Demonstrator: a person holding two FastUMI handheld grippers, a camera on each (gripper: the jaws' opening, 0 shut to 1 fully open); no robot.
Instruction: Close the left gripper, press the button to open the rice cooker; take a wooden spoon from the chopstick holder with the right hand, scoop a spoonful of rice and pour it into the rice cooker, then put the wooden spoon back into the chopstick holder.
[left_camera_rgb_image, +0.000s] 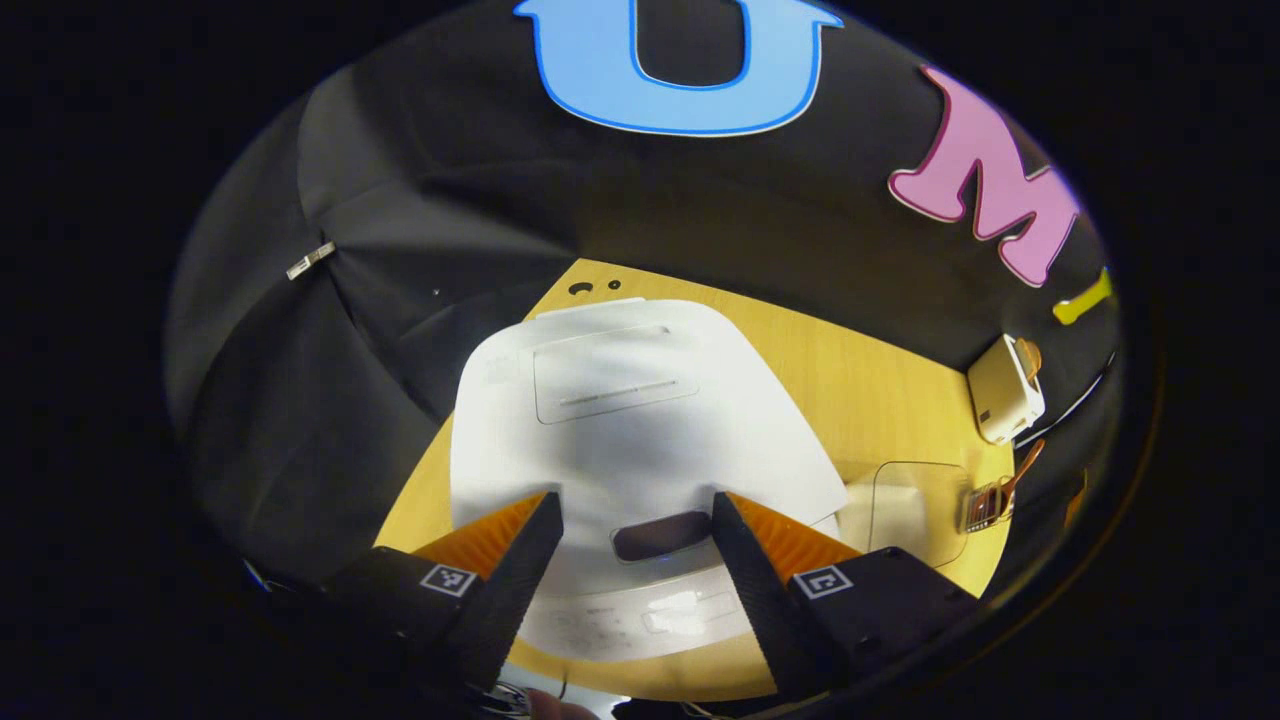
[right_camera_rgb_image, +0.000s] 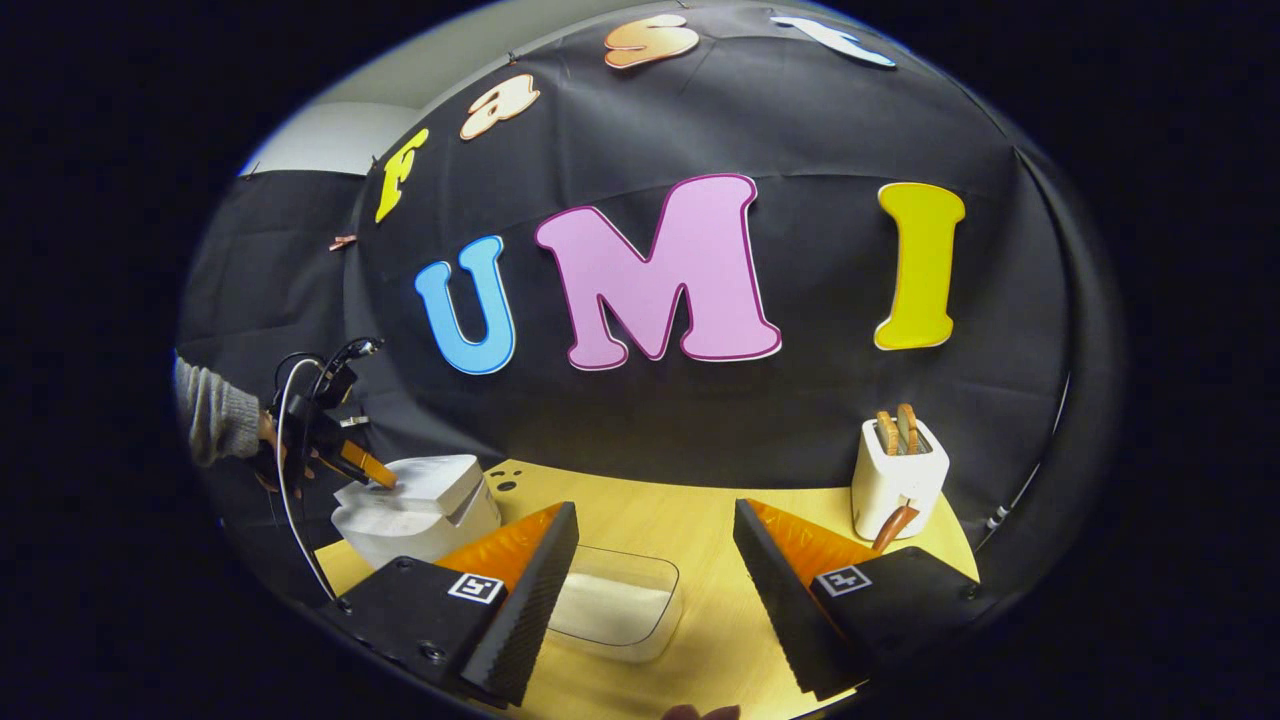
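Both tools, left (left_camera_rgb_image: 637, 510) and right (right_camera_rgb_image: 655, 520), gape above the yellow wooden table (right_camera_rgb_image: 700, 510) (black cloth behind).

Dim booth, overhead light. Glare washes out cooker (left_camera_rgb_image: 640, 400) lid; soft shadow across its front. Counter (right_camera_rgb_image: 700, 520) warmly lit. Strong fisheye bending at edges, rims darkened. Centre fairly sharp, edges soft.
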